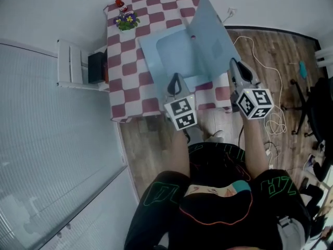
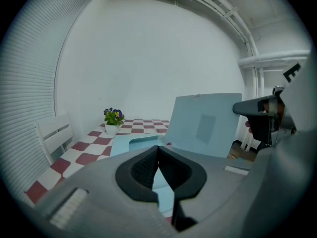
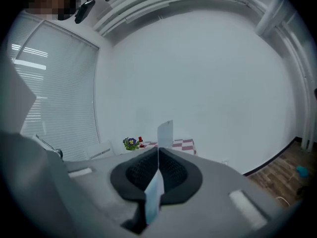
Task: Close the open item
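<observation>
Nearest the person's body, the left gripper point(image 1: 177, 82) hovers over the near edge of the folder point(image 1: 171, 53). Its jaws are pressed together with nothing clamped; the pale blue showing through the gap behind its tips looks like the folder's base below. Just to its right, the right gripper point(image 1: 237, 69) is clenched on the free edge of the cover point(image 1: 210, 35), the thin sheet running edge-on between its pads. The cover stands steeply raised, hinged along the spine. The base lies flat on the checked table point(image 1: 130, 82), reaching to the near edge.

The cover seems light, thin and somewhat bendy, with a smooth face that could slip under a loose pinch. Holding it at the free edge, as now, gives the most leverage for swinging it about the spine. Swung too fast, it may bow or drag the light base across the cloth, so the left gripper could press on the base to steady it.

Farther off, a small flower pot point(image 1: 126, 21) sits near the table's far corner, well clear of the folder.
</observation>
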A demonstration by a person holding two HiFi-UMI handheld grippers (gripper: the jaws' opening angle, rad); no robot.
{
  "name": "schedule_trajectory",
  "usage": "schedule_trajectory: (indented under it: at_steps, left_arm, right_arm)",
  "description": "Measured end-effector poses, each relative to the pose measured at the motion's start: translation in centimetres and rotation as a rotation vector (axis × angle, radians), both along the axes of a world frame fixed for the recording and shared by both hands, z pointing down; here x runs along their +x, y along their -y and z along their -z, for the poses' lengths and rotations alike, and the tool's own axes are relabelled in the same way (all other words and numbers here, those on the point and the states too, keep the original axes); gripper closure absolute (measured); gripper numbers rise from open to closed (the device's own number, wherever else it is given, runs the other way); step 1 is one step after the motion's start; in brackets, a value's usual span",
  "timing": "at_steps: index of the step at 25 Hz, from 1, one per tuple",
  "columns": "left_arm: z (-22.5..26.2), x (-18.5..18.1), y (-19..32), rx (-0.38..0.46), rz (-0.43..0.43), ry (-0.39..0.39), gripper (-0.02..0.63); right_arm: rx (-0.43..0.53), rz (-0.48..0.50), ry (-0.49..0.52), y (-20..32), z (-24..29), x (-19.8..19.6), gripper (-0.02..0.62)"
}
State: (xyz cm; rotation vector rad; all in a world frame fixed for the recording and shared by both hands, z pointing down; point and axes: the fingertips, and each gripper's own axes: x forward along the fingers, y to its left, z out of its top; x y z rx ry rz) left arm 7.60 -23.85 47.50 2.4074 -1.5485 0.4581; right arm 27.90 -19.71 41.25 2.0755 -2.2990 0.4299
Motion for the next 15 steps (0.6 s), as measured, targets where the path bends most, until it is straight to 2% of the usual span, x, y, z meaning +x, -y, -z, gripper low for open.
schedule_trajectory:
  at_steps: [10,15]
  left_arm:
    - [2.3,-4.7,2.5,0.058,0.058,-0.008,0.603]
    - [2.6,-6.7,3.6,0.07,0.077,-0.011,0.603]
  right_arm:
    - [0.031,0.122,-0.084,3.4,1.0,-5.6,0.589]
    - [0.026,0.216,-0.161,4.7,0.7,-9.4,0.588]
